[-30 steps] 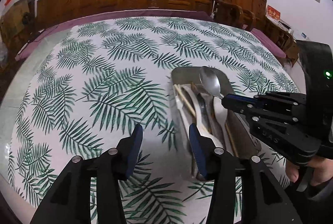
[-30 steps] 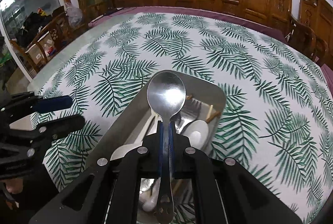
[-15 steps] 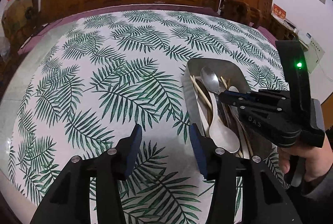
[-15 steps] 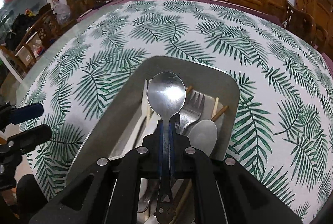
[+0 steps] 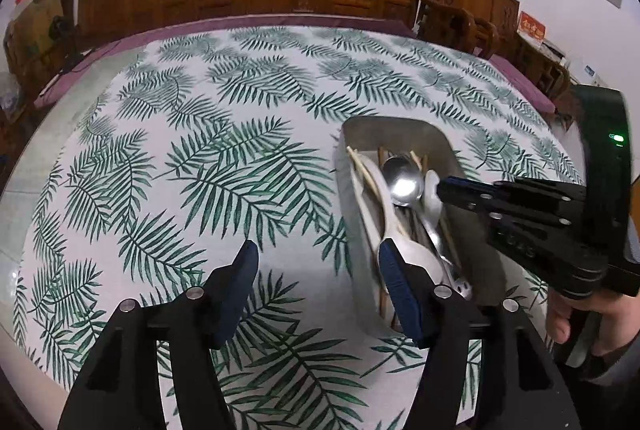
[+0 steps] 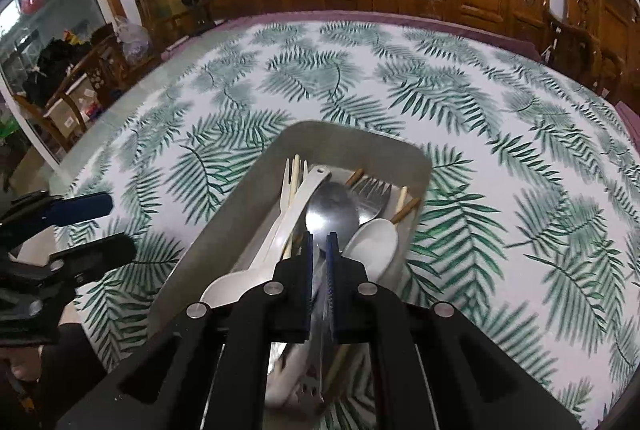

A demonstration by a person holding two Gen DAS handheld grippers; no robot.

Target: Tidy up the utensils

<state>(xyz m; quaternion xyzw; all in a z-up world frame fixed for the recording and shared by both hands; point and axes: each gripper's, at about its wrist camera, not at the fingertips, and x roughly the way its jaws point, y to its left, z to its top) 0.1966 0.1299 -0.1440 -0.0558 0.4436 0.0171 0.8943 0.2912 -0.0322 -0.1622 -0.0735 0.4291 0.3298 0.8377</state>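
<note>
one metal tray (image 6: 224, 230). in it: one metal spoon (image 6: 331, 208), one metal fork (image 6: 374, 196), two white spoons (image 6: 372, 242), one white fork (image 6: 285, 190), and some wooden chopsticks (image 6: 404, 211), too hidden to count. two grippers (image 6: 319, 242).
</note>
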